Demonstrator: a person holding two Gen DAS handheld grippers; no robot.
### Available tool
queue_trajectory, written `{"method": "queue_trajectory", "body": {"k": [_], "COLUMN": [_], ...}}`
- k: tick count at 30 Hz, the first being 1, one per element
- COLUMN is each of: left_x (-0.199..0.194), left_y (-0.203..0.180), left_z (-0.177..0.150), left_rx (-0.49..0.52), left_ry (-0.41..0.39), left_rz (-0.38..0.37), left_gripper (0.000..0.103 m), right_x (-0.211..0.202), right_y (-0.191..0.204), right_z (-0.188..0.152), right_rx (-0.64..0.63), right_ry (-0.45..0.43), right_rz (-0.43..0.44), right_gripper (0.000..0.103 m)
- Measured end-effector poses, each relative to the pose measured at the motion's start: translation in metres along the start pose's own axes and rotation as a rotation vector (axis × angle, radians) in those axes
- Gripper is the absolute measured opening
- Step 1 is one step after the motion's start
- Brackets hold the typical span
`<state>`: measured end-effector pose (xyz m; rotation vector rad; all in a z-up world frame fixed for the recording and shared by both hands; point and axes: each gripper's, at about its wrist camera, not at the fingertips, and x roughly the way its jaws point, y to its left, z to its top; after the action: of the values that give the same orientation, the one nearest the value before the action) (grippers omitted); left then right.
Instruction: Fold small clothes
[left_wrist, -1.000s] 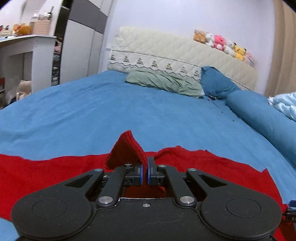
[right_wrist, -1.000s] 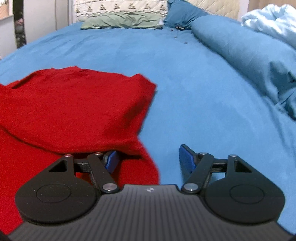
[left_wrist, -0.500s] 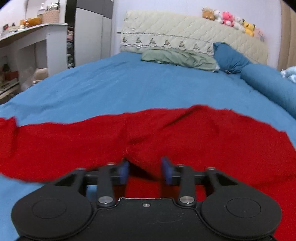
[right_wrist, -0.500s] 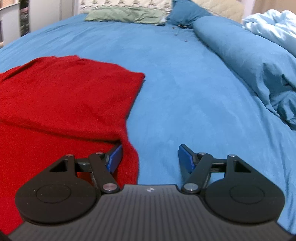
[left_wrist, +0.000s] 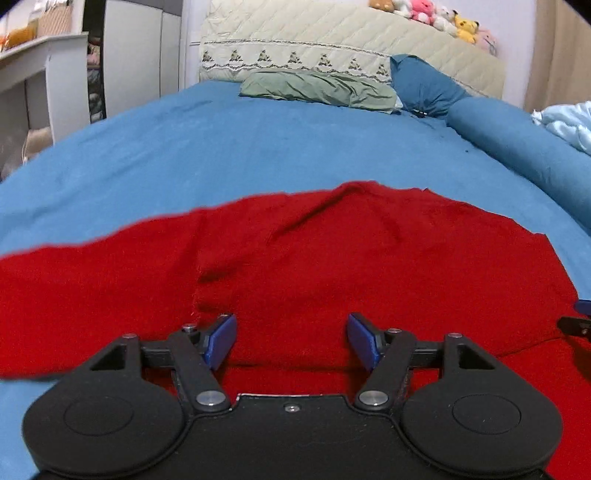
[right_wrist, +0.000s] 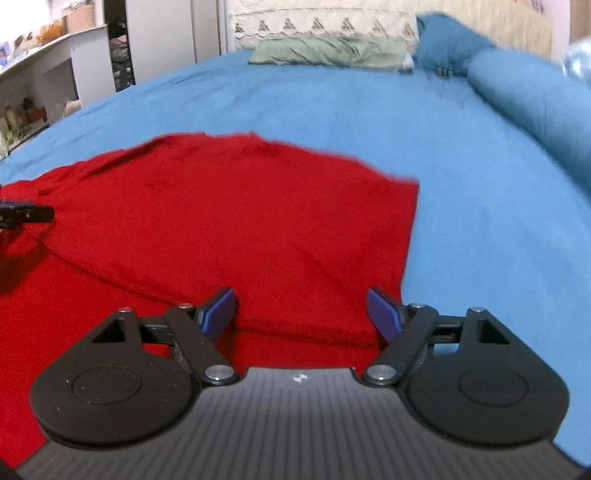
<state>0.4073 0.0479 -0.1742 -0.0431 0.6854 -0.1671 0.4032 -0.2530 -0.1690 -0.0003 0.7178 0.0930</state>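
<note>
A red knit garment (left_wrist: 332, 266) lies on the blue bed sheet (left_wrist: 258, 147), folded over itself, with a sleeve reaching to the left. My left gripper (left_wrist: 291, 341) is open and empty, just above the folded edge. In the right wrist view the same garment (right_wrist: 229, 221) fills the left and middle. My right gripper (right_wrist: 301, 314) is open and empty over the garment's right part, near its right edge. The right gripper's tip shows at the left wrist view's right edge (left_wrist: 576, 325); the left gripper's tip shows at the right wrist view's left edge (right_wrist: 22, 216).
A green pillow (left_wrist: 321, 88) and a blue pillow (left_wrist: 424, 85) lie at the headboard (left_wrist: 351, 48), with plush toys (left_wrist: 436, 14) on top. A blue bolster (left_wrist: 517, 147) and a light blue blanket (left_wrist: 569, 125) lie on the right. A white desk (left_wrist: 33, 74) stands at the left.
My left gripper let go of the red fold and opened wide; the fold now lies flat. My right gripper stayed open and moved left over the garment.
</note>
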Motion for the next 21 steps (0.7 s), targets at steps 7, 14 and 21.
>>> {"method": "queue_trajectory", "body": {"k": [7, 14, 21], "left_x": [-0.004, 0.001, -0.034], "left_y": [0.001, -0.011, -0.008], "left_z": [-0.003, 0.006, 0.031], "left_rx": [-0.031, -0.014, -0.107], "left_ry": [-0.006, 0.059, 0.124], "left_rz": [0.007, 0.057, 0.093], "left_gripper": [0.072, 0.074, 0.074], "right_x": [-0.007, 0.072, 0.044], "right_y": [-0.013, -0.047, -0.045], "right_z": [0.028, 0.079, 0.113], "right_rx": [0.033, 0.131, 0.186], "right_ry": [-0.065, 0.049, 0.093], "right_rz": [0.085, -0.002, -0.015], "right_gripper": [0.097, 0.097, 0.097]}}
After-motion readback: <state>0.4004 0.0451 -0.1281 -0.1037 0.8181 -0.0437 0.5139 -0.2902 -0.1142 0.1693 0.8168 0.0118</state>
